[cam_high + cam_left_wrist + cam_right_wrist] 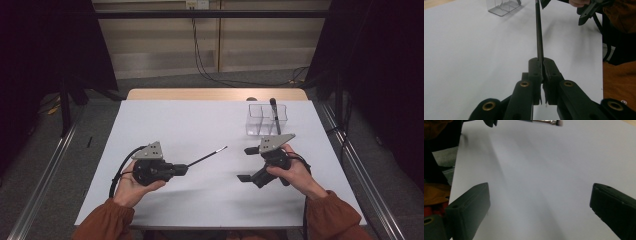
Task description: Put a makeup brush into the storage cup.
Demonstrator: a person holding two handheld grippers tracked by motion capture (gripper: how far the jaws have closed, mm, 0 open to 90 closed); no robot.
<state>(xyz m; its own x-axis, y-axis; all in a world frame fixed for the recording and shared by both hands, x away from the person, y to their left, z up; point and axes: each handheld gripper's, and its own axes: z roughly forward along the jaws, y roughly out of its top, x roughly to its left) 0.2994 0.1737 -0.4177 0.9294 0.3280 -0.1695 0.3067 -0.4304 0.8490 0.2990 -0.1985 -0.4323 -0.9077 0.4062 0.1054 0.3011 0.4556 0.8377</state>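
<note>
My left tongs (184,168) clamp a thin black brush (207,156) by its handle above the white counter's (200,125) middle, tip aimed toward my right tongs (246,164), spread wide for a handover, I judge.

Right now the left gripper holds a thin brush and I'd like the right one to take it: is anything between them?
Nothing visible does. The brush sticks out from the left gripper over bare table; the right gripper stands open beside its tip.
</note>
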